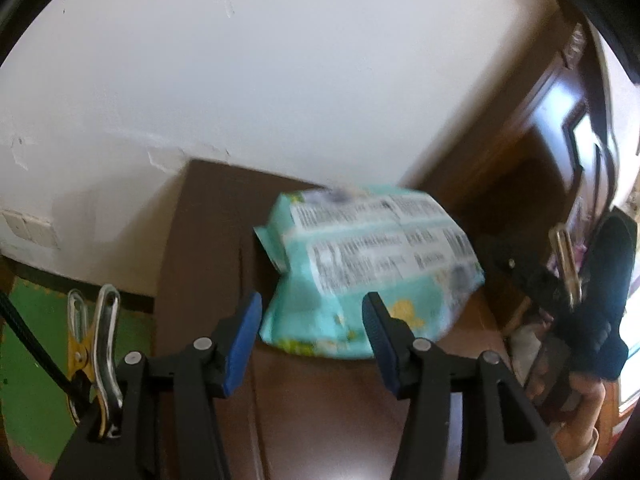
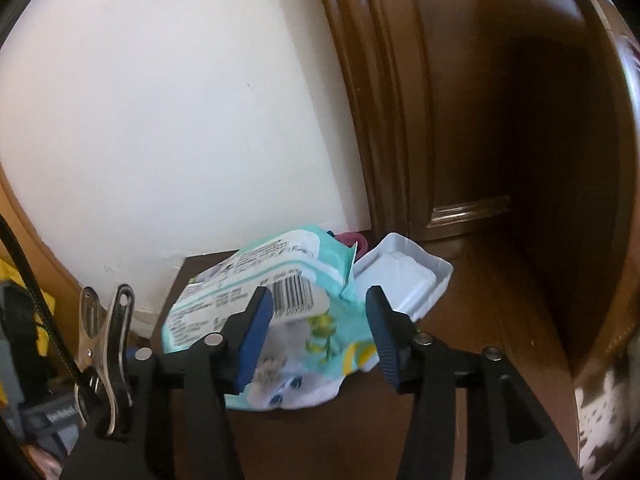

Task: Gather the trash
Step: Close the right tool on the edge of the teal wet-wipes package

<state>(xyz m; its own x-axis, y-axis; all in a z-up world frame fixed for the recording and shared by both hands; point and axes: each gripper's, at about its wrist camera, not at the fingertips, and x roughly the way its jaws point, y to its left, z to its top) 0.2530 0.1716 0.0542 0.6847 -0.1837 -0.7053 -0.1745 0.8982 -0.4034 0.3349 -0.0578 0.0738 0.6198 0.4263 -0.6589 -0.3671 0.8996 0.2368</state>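
1. The wipes pack [image 1: 368,264], teal and soft with a printed label, lies on the brown desk [image 1: 208,248] by the white wall [image 1: 240,80]. Its white flip lid [image 2: 404,276] hangs open on the far side.
2. Left tongs [image 1: 312,316]: released, jaws apart, the near end of the pack just ahead of the pads and between them; no pad presses on it.
3. Right tongs [image 2: 318,320]: released too, jaws straddling the pack's crumpled near end. The left pad looks close to the wrapper, but blur makes contact hard to tell; I read it as not gripping.
4. Step in hand, as I judge it: grab the pack as trash.
5. To do it well: push one pair of tongs further in so the pads bite the body, not just the loose film edge, which would probably slip.
6. Close slowly; the pack squashes easily.
7. Mind the open lid: it could snag on lift.
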